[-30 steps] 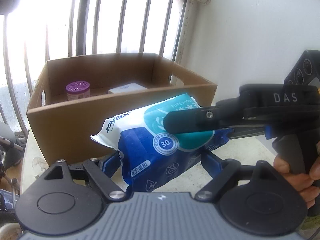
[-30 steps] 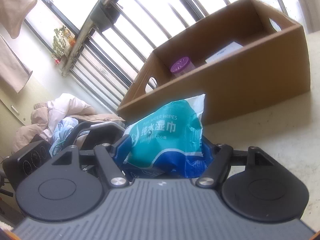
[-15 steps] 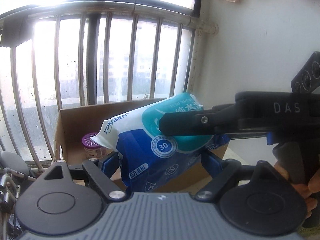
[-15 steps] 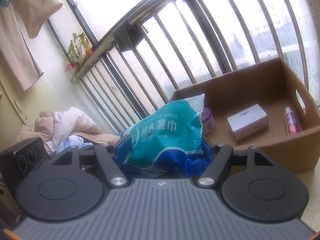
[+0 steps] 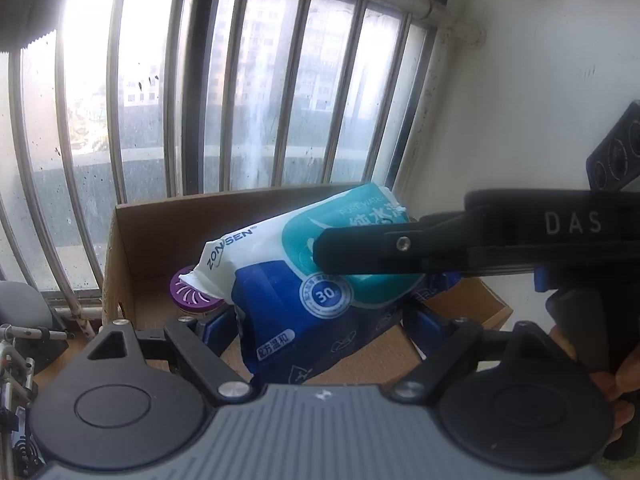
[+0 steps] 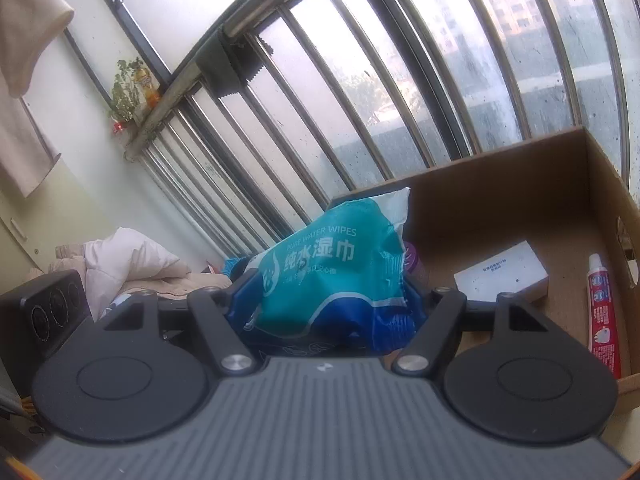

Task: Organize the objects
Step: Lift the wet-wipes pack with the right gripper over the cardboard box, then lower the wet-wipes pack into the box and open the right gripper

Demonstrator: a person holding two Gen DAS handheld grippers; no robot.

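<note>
Wipes pack [image 5: 296,292] hangs above the cardboard box [image 6: 500,208], pinched from both sides by your left gripper [image 5: 316,320] and right gripper [image 6: 324,300]. Let go unevenly and it could swing down onto the purple jar [image 5: 192,294] beneath it.

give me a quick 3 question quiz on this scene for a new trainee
1. True or false: both grippers hold the wet wipes pack at once.
2. Which item lies nearest the cardboard box's right wall in the right wrist view? A) purple-lidded jar B) white carton C) red tube
3. Fill in: the pack is held above the open ____.

Key: 1 true; 2 C; 3 box
</note>
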